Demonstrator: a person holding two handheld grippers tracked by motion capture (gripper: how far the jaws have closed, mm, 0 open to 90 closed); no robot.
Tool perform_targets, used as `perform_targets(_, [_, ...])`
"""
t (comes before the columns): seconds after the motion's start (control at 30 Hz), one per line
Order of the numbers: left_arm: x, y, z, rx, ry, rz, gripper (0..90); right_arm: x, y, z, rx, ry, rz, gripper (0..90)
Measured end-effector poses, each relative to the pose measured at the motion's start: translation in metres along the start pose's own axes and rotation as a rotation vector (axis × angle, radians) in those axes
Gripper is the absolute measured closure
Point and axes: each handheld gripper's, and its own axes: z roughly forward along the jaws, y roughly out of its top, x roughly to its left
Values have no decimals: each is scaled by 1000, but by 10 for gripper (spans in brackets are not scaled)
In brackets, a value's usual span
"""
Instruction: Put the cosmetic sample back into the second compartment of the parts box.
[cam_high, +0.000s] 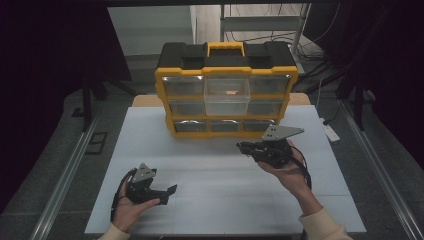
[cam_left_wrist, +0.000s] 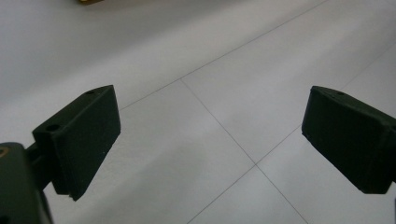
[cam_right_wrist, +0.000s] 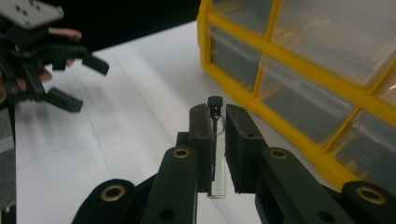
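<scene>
a dark room surrounds the setup: grey floor, metal rails down both sides, black drapes left and right, a shelf frame and loose cables at the far end. the white table (cam_high: 220, 200) runs from 6 o'clock to the middle of the high view, its top marked by thin seams into panels. at 12 o'clock on it stands the yellow and black drawer cabinet (cam_high: 226, 95) with 3 rows of 3 clear drawers; the top middle drawer (cam_high: 227, 95) is pulled forward, and something small and reddish lies in it, too blurred to identify.

the right gripper (cam_high: 243, 147) is held at 3 o'clock, pointing left in front of the cabinet's lowest row. its jaws are clamped on a small glass vial (cam_right_wrist: 217, 154) with a black cap, upright between the pads; in the high view the vial is too small to see. its lower end is partly hidden by the pads.

the left gripper (cam_high: 170, 195) rests low at 7 o'clock, jaws wide apart with bare table between them. both forearms are cut off by the bottom edge.
</scene>
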Motion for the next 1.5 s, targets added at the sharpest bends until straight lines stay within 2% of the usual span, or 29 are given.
perform_targets(0.07, [0,0,0,-1,0,0,52,0,1,-4,-25,-17,12,814])
perform_targets(0.13, [0,0,0,-2,0,0,52,-1,2,-6,-37,-17,17,814])
perform_targets(0.27, [0,0,0,-2,0,-1,52,-2,4,-15,-95,-24,41,814])
perform_targets(0.73, [-1,0,1,-6,2,-1,53,-1,12,-32,-178,-78,46,814])
perform_targets(0.97, [0,1,0,-10,1,-9,53,0,18,-38,-233,-79,54,814])
perform_targets(1.23, [1,1,0,-16,-2,-13,52,3,31,-46,-280,-56,51,814])
perform_targets(1.5, [1,1,0,-16,-5,-12,53,3,45,-48,-293,-57,44,814])
